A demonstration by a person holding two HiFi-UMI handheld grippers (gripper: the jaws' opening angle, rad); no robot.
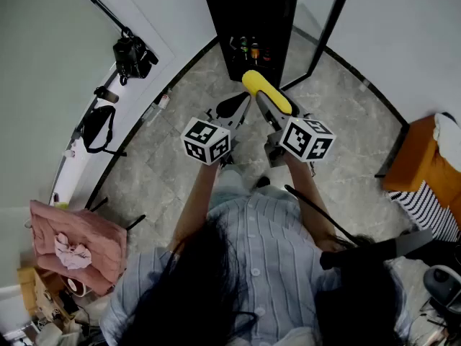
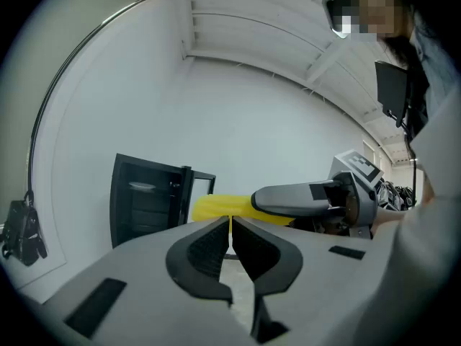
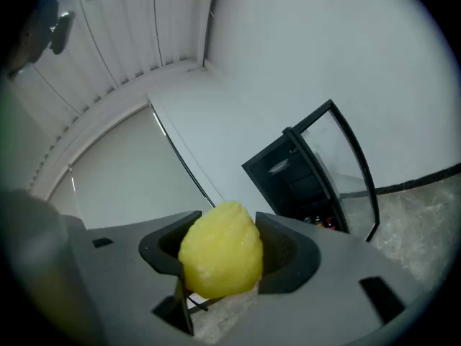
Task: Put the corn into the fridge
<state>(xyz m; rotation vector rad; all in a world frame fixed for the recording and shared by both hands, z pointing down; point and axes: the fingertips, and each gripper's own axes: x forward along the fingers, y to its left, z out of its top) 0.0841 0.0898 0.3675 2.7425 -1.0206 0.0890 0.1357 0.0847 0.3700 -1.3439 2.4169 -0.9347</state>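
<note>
A yellow corn cob (image 1: pixel 265 91) is clamped lengthwise between the jaws of my right gripper (image 1: pixel 268 103); its tip (image 3: pixel 220 258) fills the gap between the pads in the right gripper view. My left gripper (image 1: pixel 238 108) is held level beside it, jaws shut with nothing between them (image 2: pixel 230 245). The corn (image 2: pixel 220 207) and the right gripper show past them in the left gripper view. Ahead stands a small black fridge (image 1: pixel 252 27) with its glass door (image 1: pixel 324 21) swung open to the right. Bottles (image 1: pixel 253 50) sit on its lower shelf.
The floor is grey marbled tile (image 1: pixel 346 135). A black bag (image 1: pixel 132 55) and another bag (image 1: pixel 97 128) lie by the left wall. An orange seat (image 1: pixel 418 166) is at the right, a pink cloth (image 1: pixel 79 242) at lower left.
</note>
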